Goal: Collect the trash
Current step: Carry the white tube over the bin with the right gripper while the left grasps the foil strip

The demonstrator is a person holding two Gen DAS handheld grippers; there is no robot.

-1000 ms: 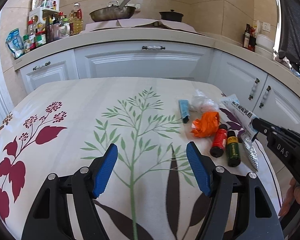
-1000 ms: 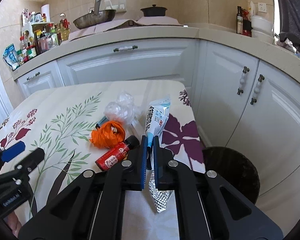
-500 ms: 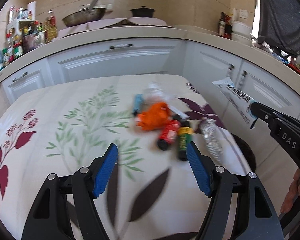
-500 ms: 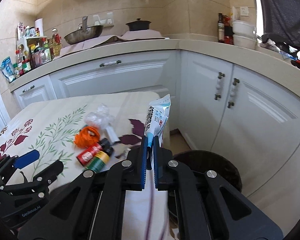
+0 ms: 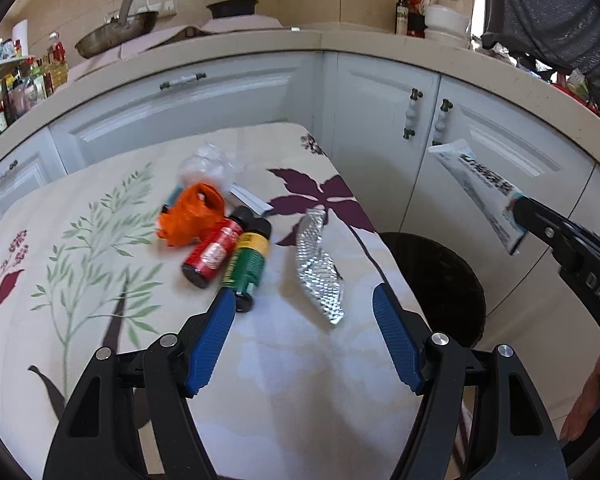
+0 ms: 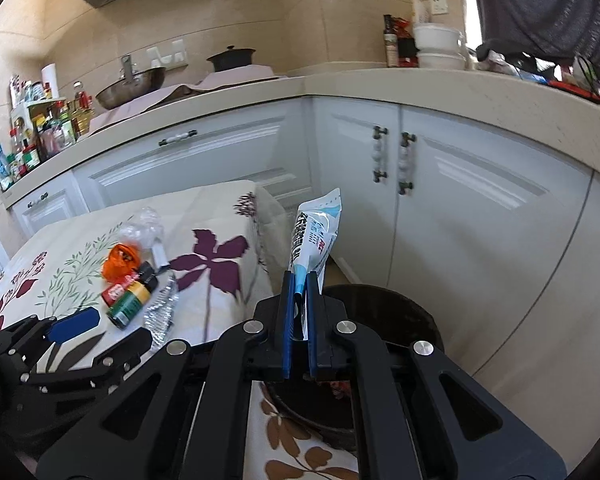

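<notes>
My right gripper (image 6: 300, 280) is shut on a white and blue toothpaste tube (image 6: 314, 236), held up over the dark round bin (image 6: 404, 312) beside the table. The same tube (image 5: 480, 192) and bin (image 5: 440, 280) show at the right of the left wrist view. My left gripper (image 5: 304, 304) stands open above the table's right end with nothing between its fingers. Just ahead of it lie a silver foil blister pack (image 5: 320, 272), a green bottle (image 5: 248, 264), a red bottle (image 5: 212, 252), an orange wrapper (image 5: 192, 216) and crumpled clear plastic (image 5: 208, 164).
The table wears a floral cloth (image 5: 100, 280). White cabinets (image 6: 460, 184) under a beige counter wrap around behind the table and bin. A pan (image 5: 116, 34), a pot and bottles stand on the counter. A person's hand (image 5: 592, 400) shows at the lower right.
Both grippers have swung to the right. The right one carried the tube off the table to above the bin. The left one came from mid-table to the trash pile.
</notes>
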